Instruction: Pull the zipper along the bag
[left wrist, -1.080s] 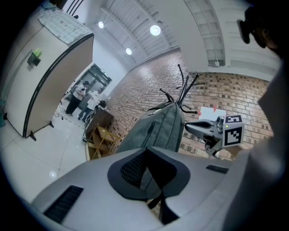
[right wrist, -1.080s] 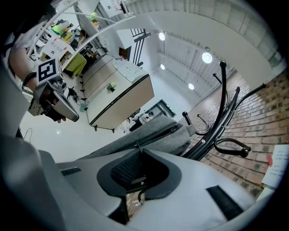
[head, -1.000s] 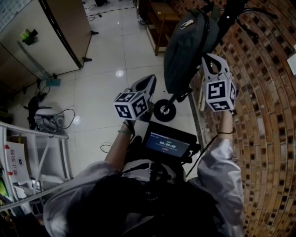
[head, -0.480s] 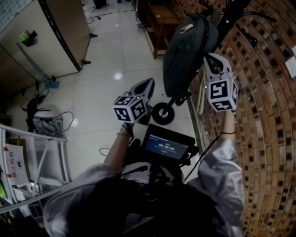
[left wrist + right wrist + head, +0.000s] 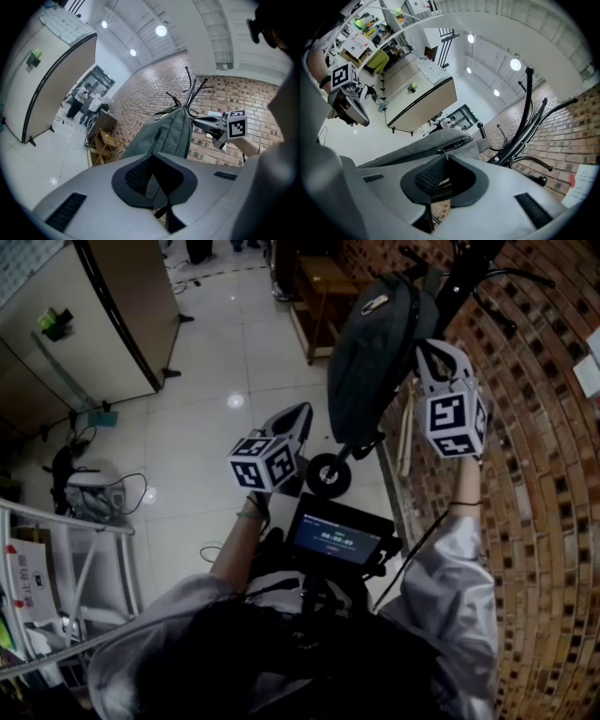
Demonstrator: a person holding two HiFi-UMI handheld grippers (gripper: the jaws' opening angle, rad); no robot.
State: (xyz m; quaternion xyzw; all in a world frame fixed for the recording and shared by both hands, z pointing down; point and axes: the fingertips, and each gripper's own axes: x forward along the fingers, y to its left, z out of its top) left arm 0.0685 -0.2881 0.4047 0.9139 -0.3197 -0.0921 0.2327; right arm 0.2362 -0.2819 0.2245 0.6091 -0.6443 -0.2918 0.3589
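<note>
A grey backpack [image 5: 373, 352] hangs from a black coat rack [image 5: 469, 273] beside the brick wall. Its zipper [image 5: 452, 144] runs along the upper edge in the right gripper view. My right gripper [image 5: 427, 352] is at the bag's right side, its pads closed on the thin zipper pull [image 5: 440, 154] just in front of the jaws [image 5: 444, 163]. My left gripper [image 5: 302, 412] hangs lower, left of the bag and apart from it. Its jaws [image 5: 151, 161] stand together with nothing held, and the bag [image 5: 164, 136] shows beyond them.
A brick wall [image 5: 544, 484] fills the right side. A wooden stand [image 5: 323, 287] is behind the bag, and a small wheel [image 5: 328, 474] is below it. A screen [image 5: 337, 538] hangs at the person's chest. A white partition [image 5: 84, 315] and metal shelving [image 5: 56, 559] are to the left.
My right gripper has risen a little along the bag's right side. The left gripper has stayed almost where it was.
</note>
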